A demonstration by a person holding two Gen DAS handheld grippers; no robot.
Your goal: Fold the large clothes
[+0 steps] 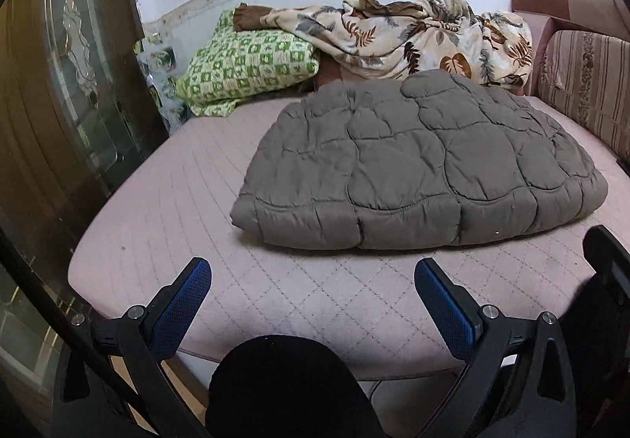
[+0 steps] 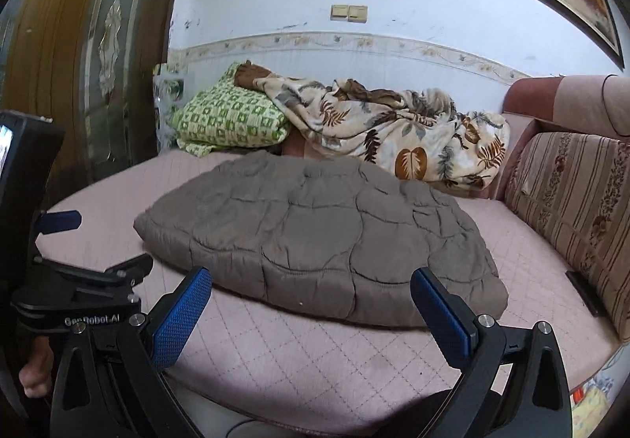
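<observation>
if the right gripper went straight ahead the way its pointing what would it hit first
Most likely the near folded edge of the grey quilted jacket, lying on the pink mattress. The right gripper is open, nothing between its fingers; it might skim the mattress first, since depth is unclear.

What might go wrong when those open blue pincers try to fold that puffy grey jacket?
The grey quilted jacket looks thick and springy, so a fold may pop back open. Both the left gripper and right gripper are open and off the fabric; a shallow pinch could catch only the top layer. The leaf-print blanket lies close behind and could get dragged along.
</observation>
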